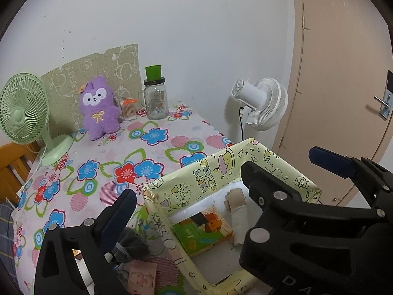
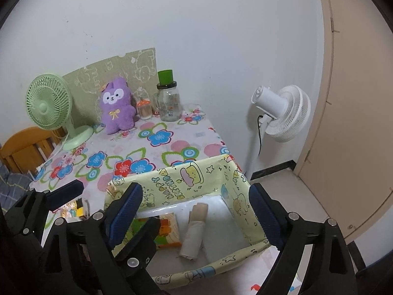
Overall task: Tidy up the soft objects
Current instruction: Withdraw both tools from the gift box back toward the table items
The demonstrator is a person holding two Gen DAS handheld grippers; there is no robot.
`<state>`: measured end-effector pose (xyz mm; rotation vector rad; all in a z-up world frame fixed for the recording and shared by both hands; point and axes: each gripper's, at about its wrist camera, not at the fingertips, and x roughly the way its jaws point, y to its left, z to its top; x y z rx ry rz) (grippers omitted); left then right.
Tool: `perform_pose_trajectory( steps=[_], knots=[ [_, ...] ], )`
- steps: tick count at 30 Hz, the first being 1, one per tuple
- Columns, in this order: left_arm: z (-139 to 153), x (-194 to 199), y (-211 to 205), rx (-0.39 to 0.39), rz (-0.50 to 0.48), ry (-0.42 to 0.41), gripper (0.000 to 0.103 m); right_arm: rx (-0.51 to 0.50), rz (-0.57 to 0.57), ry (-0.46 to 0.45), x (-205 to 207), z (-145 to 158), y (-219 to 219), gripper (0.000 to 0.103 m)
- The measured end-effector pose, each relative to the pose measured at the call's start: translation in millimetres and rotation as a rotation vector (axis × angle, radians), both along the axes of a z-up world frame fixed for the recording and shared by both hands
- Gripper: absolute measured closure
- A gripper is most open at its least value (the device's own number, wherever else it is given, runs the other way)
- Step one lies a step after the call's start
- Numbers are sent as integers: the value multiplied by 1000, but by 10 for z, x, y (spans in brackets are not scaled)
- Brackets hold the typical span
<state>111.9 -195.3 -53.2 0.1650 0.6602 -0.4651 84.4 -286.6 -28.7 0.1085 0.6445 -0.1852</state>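
A box [image 1: 213, 169] [image 2: 172, 179] wrapped in yellow cartoon paper stands at the near right of the flowered table. On its white floor lie a rolled beige sock [image 1: 237, 211] [image 2: 194, 231] and a green-orange packet [image 1: 203, 228] [image 2: 167, 228]. My right gripper [image 2: 195, 189] hangs open over the box, the sock lying loose below it. My left gripper [image 1: 194, 196] is open at the box's left wall; its right finger is hidden behind the right gripper. A dark grey sock [image 1: 130, 243] lies on the table beside its left finger [image 1: 122, 211]. A purple plush [image 1: 99, 108] [image 2: 116, 108] sits at the back.
A green desk fan [image 1: 22, 113] stands at the table's left, with a glass jar [image 1: 156, 100] and a swab pot [image 1: 129, 110] at the back wall. A pink packet [image 1: 142, 277] lies near the front edge. A white floor fan [image 1: 262, 103] and a door [image 1: 343, 73] are to the right.
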Motion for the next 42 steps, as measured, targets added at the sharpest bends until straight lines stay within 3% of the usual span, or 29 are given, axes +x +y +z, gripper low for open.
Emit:
perform_pose_trajectory(
  steps=[42],
  knots=[
    [355,-609,843,-23,111,-99,0,-33,103,-105,-625,400,900,4]
  ],
)
